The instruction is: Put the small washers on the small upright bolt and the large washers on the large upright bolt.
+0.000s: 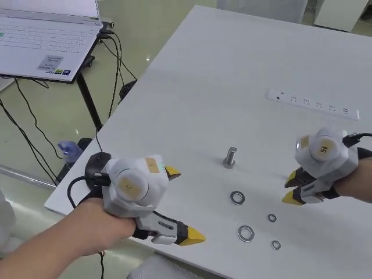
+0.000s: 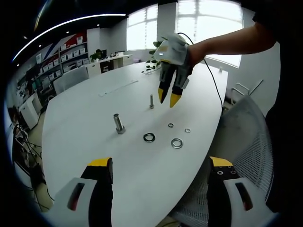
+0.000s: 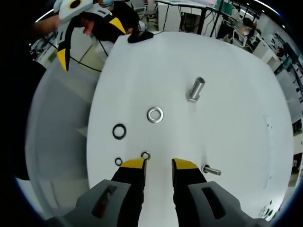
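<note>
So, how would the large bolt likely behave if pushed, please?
The large bolt stands on its head on the smooth table, so a high push would probably tip it. Its round shank would then likely roll.

No text legible, laptop stickers (image 1: 53,64) blurred

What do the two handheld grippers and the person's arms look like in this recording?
The left gripper and right gripper each have a rounded white housing with a round tan sticker, black fingers tipped in yellow, and a black cable trailing from the back. Grey plastic shows at the finger bases. The forearms are bare.
</note>
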### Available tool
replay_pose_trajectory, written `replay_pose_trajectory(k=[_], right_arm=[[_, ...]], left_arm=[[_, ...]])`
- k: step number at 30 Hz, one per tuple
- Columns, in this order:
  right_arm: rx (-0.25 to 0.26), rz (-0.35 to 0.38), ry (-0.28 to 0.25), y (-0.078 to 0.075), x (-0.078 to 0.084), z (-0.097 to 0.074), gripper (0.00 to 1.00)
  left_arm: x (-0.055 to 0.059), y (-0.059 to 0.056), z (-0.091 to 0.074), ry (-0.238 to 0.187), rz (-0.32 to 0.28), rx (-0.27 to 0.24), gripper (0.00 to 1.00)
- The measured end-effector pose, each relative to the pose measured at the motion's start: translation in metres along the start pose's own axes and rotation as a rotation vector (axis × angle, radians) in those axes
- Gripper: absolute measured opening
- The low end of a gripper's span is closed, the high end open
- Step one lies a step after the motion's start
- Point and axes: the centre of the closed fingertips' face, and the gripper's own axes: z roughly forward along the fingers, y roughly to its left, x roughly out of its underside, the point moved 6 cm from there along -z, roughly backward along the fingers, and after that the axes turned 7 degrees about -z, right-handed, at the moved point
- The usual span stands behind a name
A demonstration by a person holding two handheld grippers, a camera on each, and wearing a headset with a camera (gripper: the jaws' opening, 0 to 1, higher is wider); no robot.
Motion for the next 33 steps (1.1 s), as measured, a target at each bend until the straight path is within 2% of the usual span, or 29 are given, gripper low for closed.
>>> replay_pose_trajectory(k=[6,8,12,18,25,33], right_arm=[[-0.020,-0.010,-0.001,0.013,0.000,0.006,0.24],[-0.022,-0.019,0.005,0.010,0.001,0.010,0.24],[-0.024,-0.033,0.012,0.015,0.003,0.020,0.25],[-0.013,-0.016,0.026,0.012,0.013,0.039,0.26],[0.006,0.005,0.017,0.015,0.021,0.056,0.26],[0.010,0.011,0.025,0.016,0.020,0.065,0.25]], left_arm=[[-0.001,-0.002,-0.002,-0.004,-0.001,-0.005,0.82],[-0.001,-0.002,-0.001,-0.005,-0.006,-0.004,0.82],[0.000,-0.002,0.000,-0.005,-0.005,-0.005,0.82],[0.002,-0.003,0.000,-0.001,-0.005,-0.001,0.82],[0.000,-0.002,-0.001,-0.001,0.000,0.007,0.81],[0.000,0.000,-0.001,0.004,0.003,0.009,0.80]])
